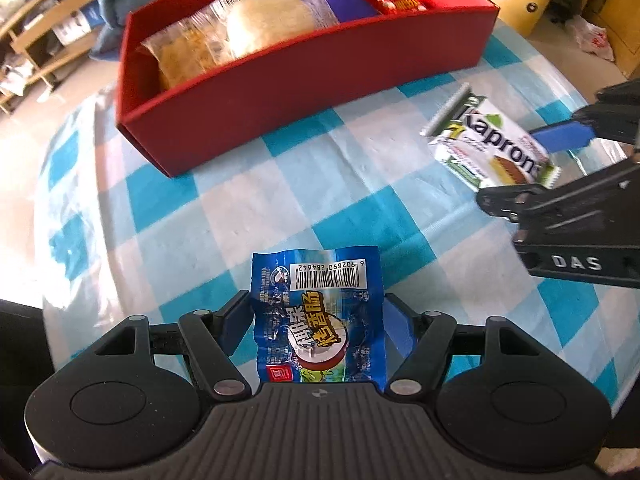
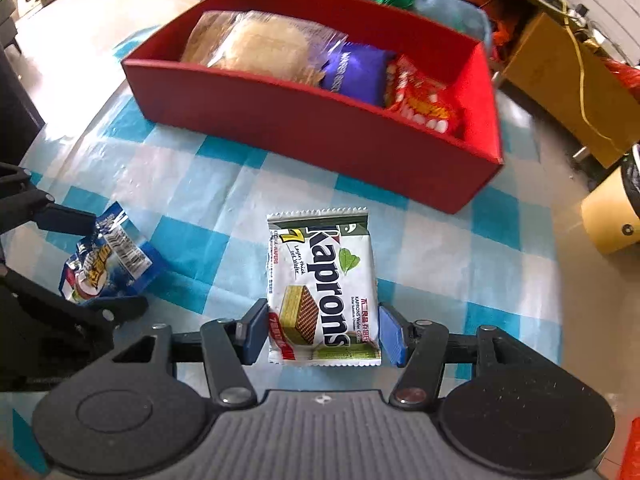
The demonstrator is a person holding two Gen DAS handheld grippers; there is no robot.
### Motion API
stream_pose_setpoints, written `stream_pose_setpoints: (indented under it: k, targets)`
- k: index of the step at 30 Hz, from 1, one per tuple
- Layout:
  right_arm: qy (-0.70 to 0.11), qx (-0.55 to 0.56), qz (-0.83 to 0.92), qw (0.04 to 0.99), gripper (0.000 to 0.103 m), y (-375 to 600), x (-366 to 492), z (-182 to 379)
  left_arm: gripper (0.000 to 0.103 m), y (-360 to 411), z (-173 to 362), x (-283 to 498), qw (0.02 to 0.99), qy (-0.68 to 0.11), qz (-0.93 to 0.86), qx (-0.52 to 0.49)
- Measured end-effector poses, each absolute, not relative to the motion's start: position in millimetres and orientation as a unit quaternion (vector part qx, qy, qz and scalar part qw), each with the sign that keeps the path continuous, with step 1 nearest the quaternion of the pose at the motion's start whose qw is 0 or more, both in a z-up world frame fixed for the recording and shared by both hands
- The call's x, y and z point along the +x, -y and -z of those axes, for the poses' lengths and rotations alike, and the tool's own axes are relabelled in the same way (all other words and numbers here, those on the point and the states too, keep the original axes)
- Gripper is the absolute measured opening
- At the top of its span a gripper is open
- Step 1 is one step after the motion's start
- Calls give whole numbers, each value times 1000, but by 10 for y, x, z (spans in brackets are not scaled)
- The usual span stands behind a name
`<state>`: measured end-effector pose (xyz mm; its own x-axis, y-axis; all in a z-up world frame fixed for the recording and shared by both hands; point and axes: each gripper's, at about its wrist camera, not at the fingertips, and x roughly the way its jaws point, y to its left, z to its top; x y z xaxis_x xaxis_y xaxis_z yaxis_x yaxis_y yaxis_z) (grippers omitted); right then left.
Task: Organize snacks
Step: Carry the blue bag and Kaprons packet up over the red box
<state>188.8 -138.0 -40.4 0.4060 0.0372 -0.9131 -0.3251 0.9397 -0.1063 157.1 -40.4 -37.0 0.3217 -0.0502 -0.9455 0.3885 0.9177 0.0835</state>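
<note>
The left gripper [image 1: 318, 322] straddles a blue foil sausage packet [image 1: 320, 316] on the blue-and-white checked tablecloth [image 1: 224, 200], pads against its edges, lower end hidden behind the gripper body. The right gripper [image 2: 323, 330] brackets a white-and-green Kaprons wafer packet [image 2: 322, 284], pads right at its sides (real pressure hard to confirm). The red cardboard box [image 2: 320, 140] beyond holds clear-wrapped bread [image 2: 256, 46], a purple pouch [image 2: 354, 70] and a red snack bag [image 2: 420, 100], partly hidden by its wall.

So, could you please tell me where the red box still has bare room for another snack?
The red box has bare floor at its right end, beyond the red packet. Its left and middle are crowded: bread bag, purple pack.
</note>
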Motion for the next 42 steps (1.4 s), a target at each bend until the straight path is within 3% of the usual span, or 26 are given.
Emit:
stream_pose_setpoints:
  k: [42]
  targets:
    - [-442,-76,-64,891,52,1527,2051,-331,76,300,-355,1966,873,-473,82,86]
